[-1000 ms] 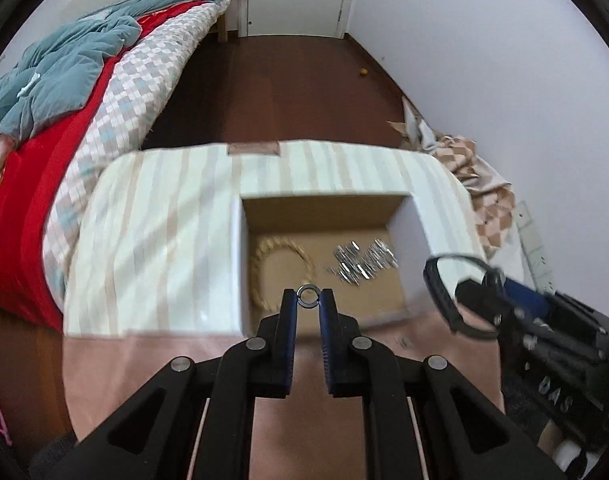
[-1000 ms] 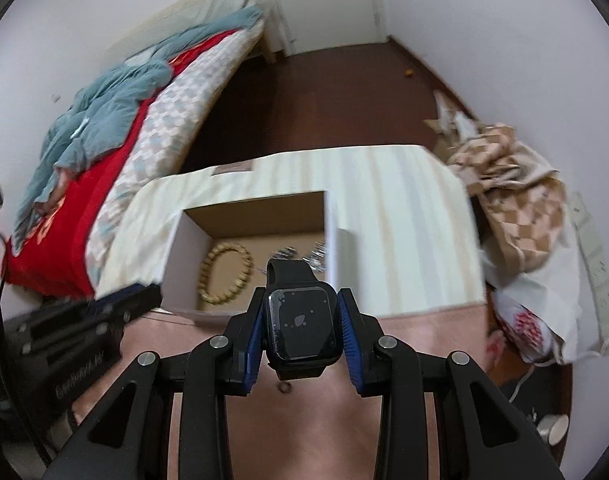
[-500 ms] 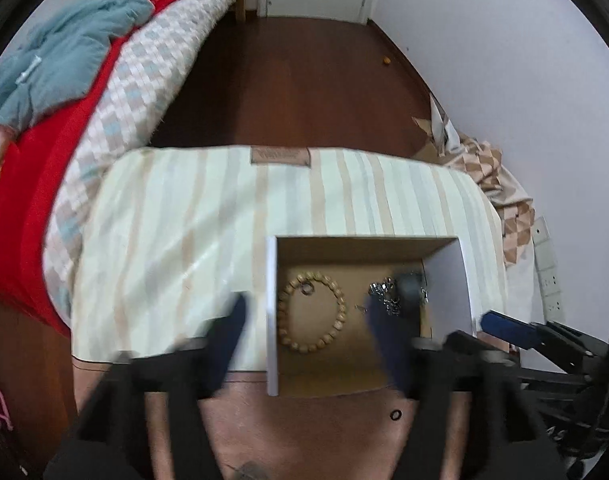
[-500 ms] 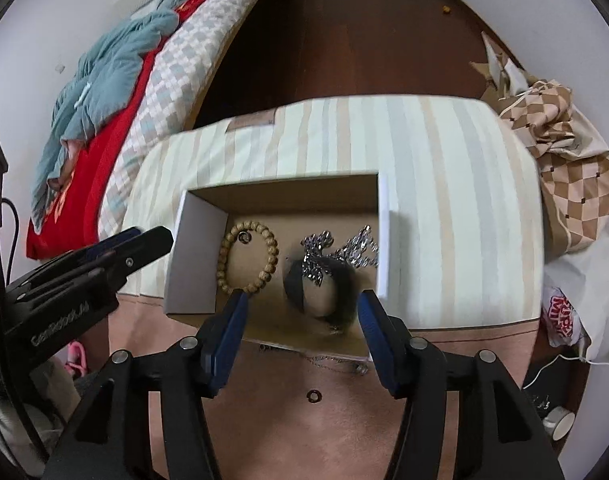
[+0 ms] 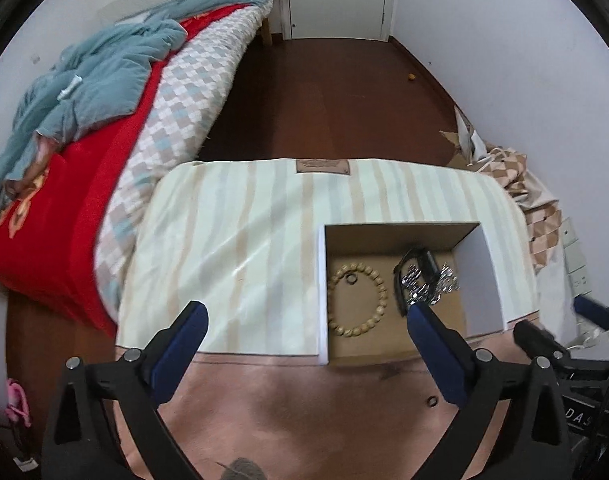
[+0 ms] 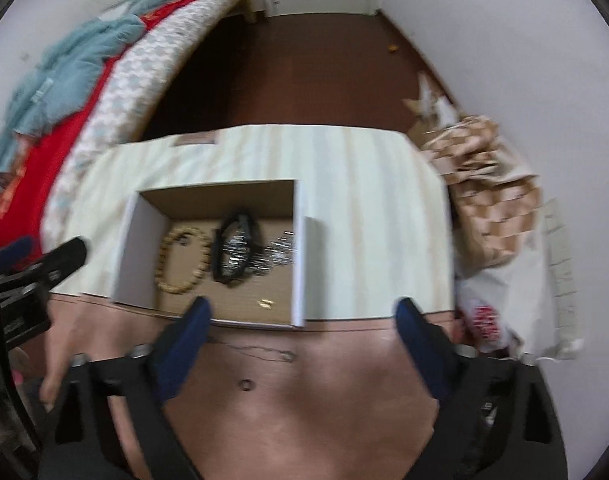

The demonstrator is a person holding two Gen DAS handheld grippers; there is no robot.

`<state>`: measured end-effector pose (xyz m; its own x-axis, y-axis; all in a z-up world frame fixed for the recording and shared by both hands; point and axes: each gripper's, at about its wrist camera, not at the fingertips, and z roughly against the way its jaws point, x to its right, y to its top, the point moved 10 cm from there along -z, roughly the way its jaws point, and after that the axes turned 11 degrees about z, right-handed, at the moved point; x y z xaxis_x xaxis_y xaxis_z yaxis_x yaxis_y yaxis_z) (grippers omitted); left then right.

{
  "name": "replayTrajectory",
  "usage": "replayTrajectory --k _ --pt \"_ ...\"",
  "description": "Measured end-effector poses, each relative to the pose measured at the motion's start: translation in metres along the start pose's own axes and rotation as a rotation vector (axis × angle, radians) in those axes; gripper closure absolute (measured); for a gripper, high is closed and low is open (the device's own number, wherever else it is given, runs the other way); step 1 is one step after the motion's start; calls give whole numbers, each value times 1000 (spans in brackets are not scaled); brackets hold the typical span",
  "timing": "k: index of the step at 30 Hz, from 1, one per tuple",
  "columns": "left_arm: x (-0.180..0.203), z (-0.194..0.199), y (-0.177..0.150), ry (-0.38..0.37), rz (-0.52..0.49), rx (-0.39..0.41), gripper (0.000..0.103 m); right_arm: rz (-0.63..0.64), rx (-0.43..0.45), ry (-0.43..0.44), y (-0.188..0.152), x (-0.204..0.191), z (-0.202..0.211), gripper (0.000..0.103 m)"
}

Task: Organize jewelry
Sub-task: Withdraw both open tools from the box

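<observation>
An open cardboard box (image 5: 322,280) (image 6: 298,272) sits on the striped cloth. Inside lie a wooden bead bracelet (image 5: 356,300) (image 6: 180,258), a small ring (image 5: 350,278) within the bracelet, a black watch (image 5: 418,264) (image 6: 236,248) and a silver chain (image 5: 440,280) (image 6: 280,252). A small gold piece (image 6: 265,303) lies at the box's near end. On the pink surface in front lie a small dark ring (image 5: 431,401) (image 6: 246,385) and a thin chain (image 6: 256,350). My left gripper (image 5: 304,328) is open and empty above the box's near left. My right gripper (image 6: 302,324) is open and empty above its near edge.
A bed (image 5: 84,128) with red and checked covers and a blue blanket stands to the left. Dark wood floor (image 5: 324,100) lies behind the table. Checked cloth and bags (image 6: 492,216) are piled at the right by the white wall.
My left gripper has opened and dropped the ring into the box inside the bracelet. My right gripper has opened and dropped the watch into the box. Both have pulled back and up.
</observation>
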<state>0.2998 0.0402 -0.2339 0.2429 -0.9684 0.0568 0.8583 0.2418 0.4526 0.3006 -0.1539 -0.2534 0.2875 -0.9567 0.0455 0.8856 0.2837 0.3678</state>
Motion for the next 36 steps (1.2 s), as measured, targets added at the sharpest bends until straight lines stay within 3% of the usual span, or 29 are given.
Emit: replayTrajectory --k 7,21,28,32,36 --pt "-10 20 -16 41 1 26 1 -28 29 -76 -11 6 16 2" --pt "-24 107 -22 29 28 166 1 -14 162 -104 -21 -13 104 2" --pt "-27 133 -34 -1 41 180 1 -18 220 -87 -28 -22 141 2" --pt "-30 124 -45 9 51 173 1 -25 224 -46 -38 -27 138 0" --pt "-37 89 -64 81 45 146 1 -36 151 -4 -63 -27 94 0"
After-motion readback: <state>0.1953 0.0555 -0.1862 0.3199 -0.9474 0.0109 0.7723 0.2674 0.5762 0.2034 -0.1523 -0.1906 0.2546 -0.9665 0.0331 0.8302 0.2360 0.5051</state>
